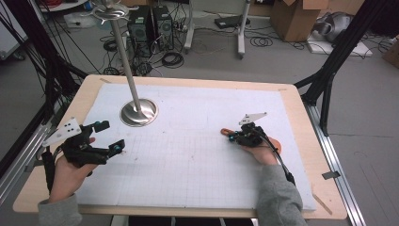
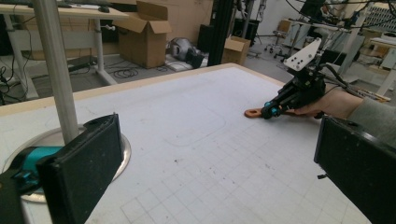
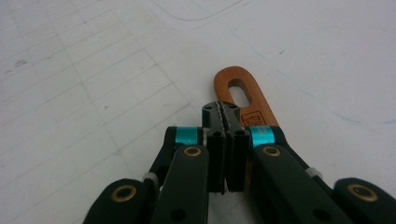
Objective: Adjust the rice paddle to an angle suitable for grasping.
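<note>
Pressing your right gripper (image 3: 226, 116) jaws together above copper handle (image 3: 243, 95) lying flat on mat (image 1: 197, 155); close view reveals handle's slot. Your left gripper (image 1: 106, 136) spread wide, empty.

no readable text; a stamped mark on the copper handle (image 3: 252, 100) is illegible.

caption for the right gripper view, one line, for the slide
Right gripper, jaws shut, poised over the slotted handle of an orange-brown utensil lying on the white gridded mat.
</note>
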Tool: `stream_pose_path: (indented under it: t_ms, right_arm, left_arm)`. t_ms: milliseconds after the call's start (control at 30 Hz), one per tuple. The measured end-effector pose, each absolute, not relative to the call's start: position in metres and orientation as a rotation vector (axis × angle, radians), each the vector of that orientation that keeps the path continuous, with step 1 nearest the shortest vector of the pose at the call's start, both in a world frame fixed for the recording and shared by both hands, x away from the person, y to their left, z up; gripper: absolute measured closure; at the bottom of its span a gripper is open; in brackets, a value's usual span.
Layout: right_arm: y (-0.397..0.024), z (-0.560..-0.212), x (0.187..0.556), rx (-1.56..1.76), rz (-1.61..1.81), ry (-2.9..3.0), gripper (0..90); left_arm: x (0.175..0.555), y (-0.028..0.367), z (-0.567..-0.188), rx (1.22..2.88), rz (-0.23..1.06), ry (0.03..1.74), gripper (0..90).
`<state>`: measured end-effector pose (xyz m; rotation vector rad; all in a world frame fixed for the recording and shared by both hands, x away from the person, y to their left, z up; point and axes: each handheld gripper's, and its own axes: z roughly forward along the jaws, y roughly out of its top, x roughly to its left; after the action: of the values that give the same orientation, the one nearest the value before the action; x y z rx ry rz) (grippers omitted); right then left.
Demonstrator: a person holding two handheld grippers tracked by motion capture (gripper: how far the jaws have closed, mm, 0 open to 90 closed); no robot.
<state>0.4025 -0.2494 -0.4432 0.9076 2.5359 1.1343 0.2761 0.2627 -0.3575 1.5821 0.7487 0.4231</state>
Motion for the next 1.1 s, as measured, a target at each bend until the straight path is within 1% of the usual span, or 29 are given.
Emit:
stream_pose_path:
  t_ms: [433,500,533,633,767,1100]
  right_arm:
    - [-0.262,-0.443,0.411,1.002,1.109,2.440,89.3]
    - [-0.265,-0.438,0.409,0.997,1.140,2.415,89.3]
    - [-0.272,-0.429,0.407,0.989,1.185,2.377,89.3]
    - [-0.282,-0.422,0.404,1.009,1.188,2.353,89.3]
    - [-0.300,-0.424,0.406,1.085,1.086,2.349,89.3]
    - [-0.304,-0.433,0.411,1.128,0.933,2.346,89.3]
  left_arm:
    - [0.272,0.264,-0.360,1.595,0.426,0.759,1.8]
    - [0.272,0.263,-0.360,1.594,0.424,0.758,1.8]
    - [0.273,0.263,-0.360,1.592,0.423,0.758,1.8]
    - [0.273,0.263,-0.360,1.596,0.422,0.756,1.8]
    - [0.275,0.260,-0.361,1.601,0.417,0.752,1.8]
    - [0.276,0.256,-0.362,1.613,0.408,0.746,1.8]
